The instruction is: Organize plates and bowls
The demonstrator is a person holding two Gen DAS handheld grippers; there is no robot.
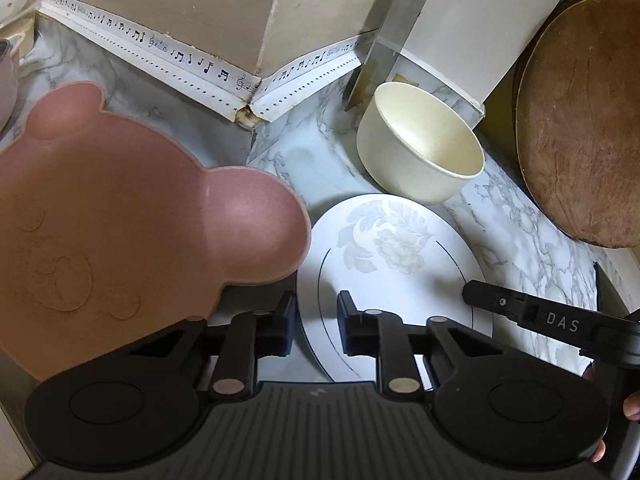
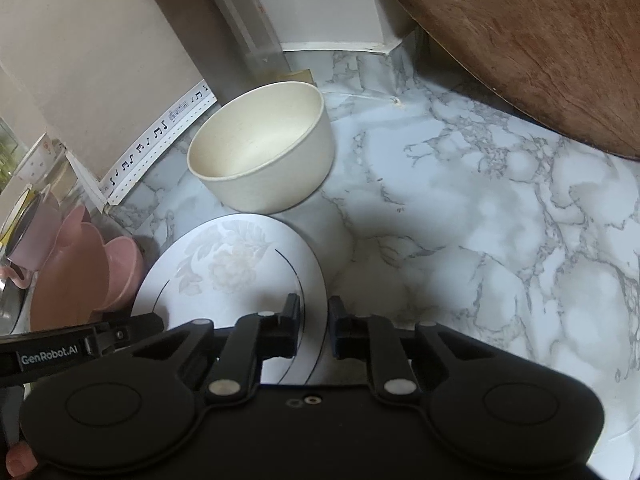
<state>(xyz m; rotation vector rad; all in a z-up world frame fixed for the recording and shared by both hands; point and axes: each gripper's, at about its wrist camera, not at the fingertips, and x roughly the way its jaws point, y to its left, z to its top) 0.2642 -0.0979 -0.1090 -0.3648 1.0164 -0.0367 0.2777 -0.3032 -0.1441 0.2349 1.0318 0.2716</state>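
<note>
A white plate [image 1: 400, 264] with a pale flower print lies flat on the marble counter [image 2: 480, 220]. My left gripper [image 1: 316, 320] is shut on its left rim, which runs between the two pads. On the opposite side, my right gripper [image 2: 314, 320] is shut on the plate's [image 2: 232, 280] right rim. One finger of the right gripper [image 1: 500, 304] shows at the plate's far edge in the left wrist view. A cream bowl [image 1: 424, 148] [image 2: 260, 148] stands upright and empty just behind the plate, close to it. Left of the plate sits a pink bear-shaped plate [image 1: 120, 220] [image 2: 72, 280].
A round wooden board [image 1: 580, 120] [image 2: 540, 40] leans at the right. Beige walls with music-note tape [image 1: 192, 64] meet in the corner behind. A lilac mug [image 2: 32, 240] stands at the far left beyond the bear plate. Bare marble stretches to the right of the white plate.
</note>
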